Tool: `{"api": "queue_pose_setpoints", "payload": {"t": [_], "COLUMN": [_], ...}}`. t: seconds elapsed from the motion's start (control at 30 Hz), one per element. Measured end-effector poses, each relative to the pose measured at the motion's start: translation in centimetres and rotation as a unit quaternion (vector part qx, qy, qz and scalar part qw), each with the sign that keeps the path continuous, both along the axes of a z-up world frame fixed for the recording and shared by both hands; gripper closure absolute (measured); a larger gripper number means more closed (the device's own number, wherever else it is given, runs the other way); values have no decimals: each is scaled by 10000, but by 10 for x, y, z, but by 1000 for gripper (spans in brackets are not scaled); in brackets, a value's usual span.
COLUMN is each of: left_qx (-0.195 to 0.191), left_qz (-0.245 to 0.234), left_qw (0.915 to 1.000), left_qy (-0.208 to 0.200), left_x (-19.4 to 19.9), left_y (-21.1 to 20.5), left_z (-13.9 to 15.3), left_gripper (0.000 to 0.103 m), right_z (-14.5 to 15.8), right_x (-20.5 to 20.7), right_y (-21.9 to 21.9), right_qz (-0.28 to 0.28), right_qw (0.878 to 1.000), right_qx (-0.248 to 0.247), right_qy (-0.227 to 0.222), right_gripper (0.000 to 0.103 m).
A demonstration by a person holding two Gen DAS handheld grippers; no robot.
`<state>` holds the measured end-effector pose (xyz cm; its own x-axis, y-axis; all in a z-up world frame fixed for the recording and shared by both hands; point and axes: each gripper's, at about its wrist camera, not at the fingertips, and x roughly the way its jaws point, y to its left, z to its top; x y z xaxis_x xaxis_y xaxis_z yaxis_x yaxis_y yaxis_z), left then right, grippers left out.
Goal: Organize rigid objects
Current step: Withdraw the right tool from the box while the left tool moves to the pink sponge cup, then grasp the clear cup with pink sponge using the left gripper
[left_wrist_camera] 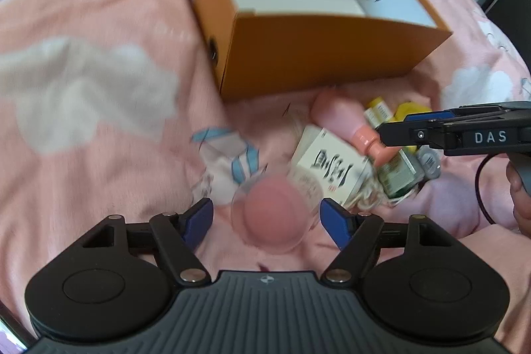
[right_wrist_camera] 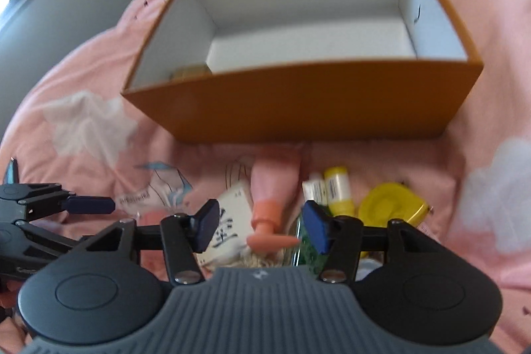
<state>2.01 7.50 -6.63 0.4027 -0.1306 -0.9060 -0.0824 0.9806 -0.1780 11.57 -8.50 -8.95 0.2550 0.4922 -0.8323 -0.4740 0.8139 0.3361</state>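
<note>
Left claw (left_wrist_camera: 267,218) spread wide round a clear cup (left_wrist_camera: 270,214), untouched; right claw (right_wrist_camera: 260,226) half apart over pink bottle (right_wrist_camera: 270,188). Orange box (right_wrist_camera: 298,108) nearly empty; most of the pile's left, I'd judge.

Orange box (right_wrist_camera: 298,102) — white inside, pink cloud-print bedspread (left_wrist_camera: 99,22), yellow lid (right_wrist_camera: 388,204)

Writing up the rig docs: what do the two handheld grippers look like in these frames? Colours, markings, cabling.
Both match: the left gripper and right gripper have black linkage arms with silver pivot pins, blue finger pads, two round black housings and a ribbed grey centre plate bearing a small crosshair mark. Seen side-on, the right gripper shows white "DAS" lettering and a thin dark cable looping below. No sleeves are visible.
</note>
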Motion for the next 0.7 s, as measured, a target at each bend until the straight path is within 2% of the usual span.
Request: {"api": "queue_pose_setpoints", "payload": {"t": [0.27, 0.37, 0.4, 0.47, 0.53, 0.6, 0.7], "left_qx": [104, 107, 93, 11, -21, -49, -37], "left_qz": [-136, -173, -186, -133, -124, -92, 3], "left_qw": [9996, 9996, 9996, 9998, 9999, 9998, 9989], "left_qy": [206, 218, 204, 122, 13, -149, -464], "left_x": [6, 8, 8, 6, 2, -2, -6], "left_y": [-8, -12, -12, -12, -13, -13, -13], "left_z": [-22, -27, -28, -26, -22, -15, -6], "left_gripper": [11, 11, 16, 24, 25, 26, 27], "right_z": [-14, -17, -17, -19, -21, -19, -17], "right_x": [-7, -9, -10, -12, -16, -20, -24], "right_y": [13, 15, 17, 21, 25, 28, 31], "right_qz": [247, 351, 402, 499, 580, 668, 778], "right_qw": [9993, 9988, 9984, 9972, 9952, 9923, 9906], "right_qx": [-270, -342, -377, -506, -705, -899, -934], "right_qy": [-7, -89, -138, -224, -358, -526, -624], "right_gripper": [46, 46, 46, 46, 48, 61, 61]}}
